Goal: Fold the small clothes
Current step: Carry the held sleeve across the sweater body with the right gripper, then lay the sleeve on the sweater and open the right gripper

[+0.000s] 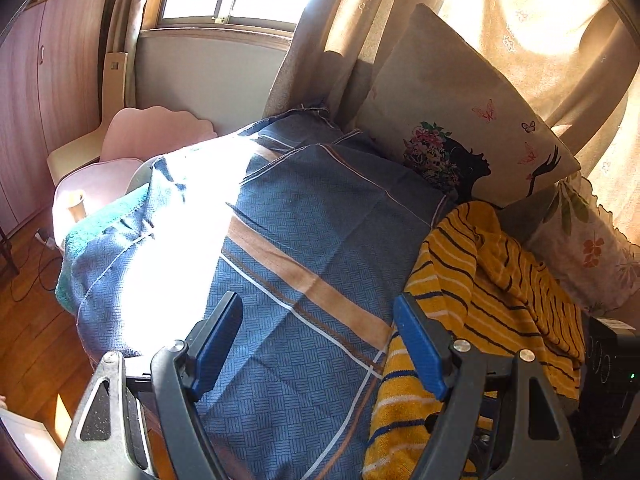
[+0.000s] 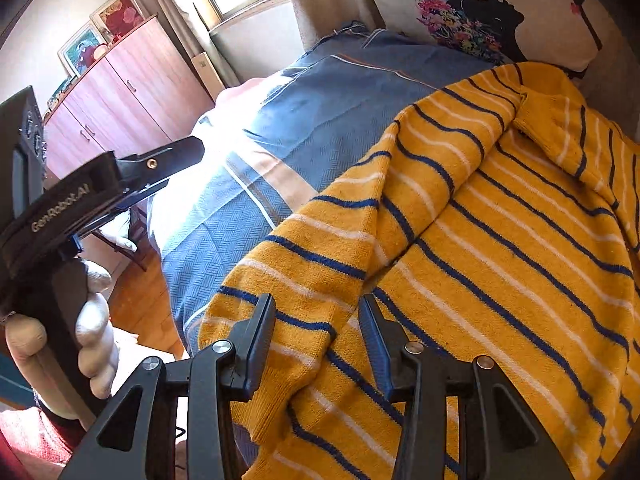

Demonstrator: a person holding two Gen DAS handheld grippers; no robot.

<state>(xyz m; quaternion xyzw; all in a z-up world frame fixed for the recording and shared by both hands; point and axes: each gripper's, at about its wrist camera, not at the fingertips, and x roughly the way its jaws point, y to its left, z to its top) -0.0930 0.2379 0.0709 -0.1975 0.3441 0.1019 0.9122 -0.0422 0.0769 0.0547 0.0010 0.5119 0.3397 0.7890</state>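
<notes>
A small yellow sweater with navy and white stripes (image 2: 500, 240) lies crumpled on a blue checked bedsheet (image 2: 256, 148). In the left wrist view the sweater (image 1: 492, 292) is at the right. My left gripper (image 1: 320, 320) is open and empty over the sheet, its right finger at the sweater's left edge. My right gripper (image 2: 318, 320) is open just above the sweater's near sleeve, holding nothing. The left gripper's body (image 2: 60, 208), held by a gloved hand, shows at the left of the right wrist view.
A printed cushion (image 1: 472, 120) and a floral pillow (image 1: 588, 248) lean against curtains at the back. A pink chair (image 1: 132, 148) stands left of the bed. A wooden wardrobe (image 2: 120, 96) and wood floor (image 1: 28, 320) lie to the left.
</notes>
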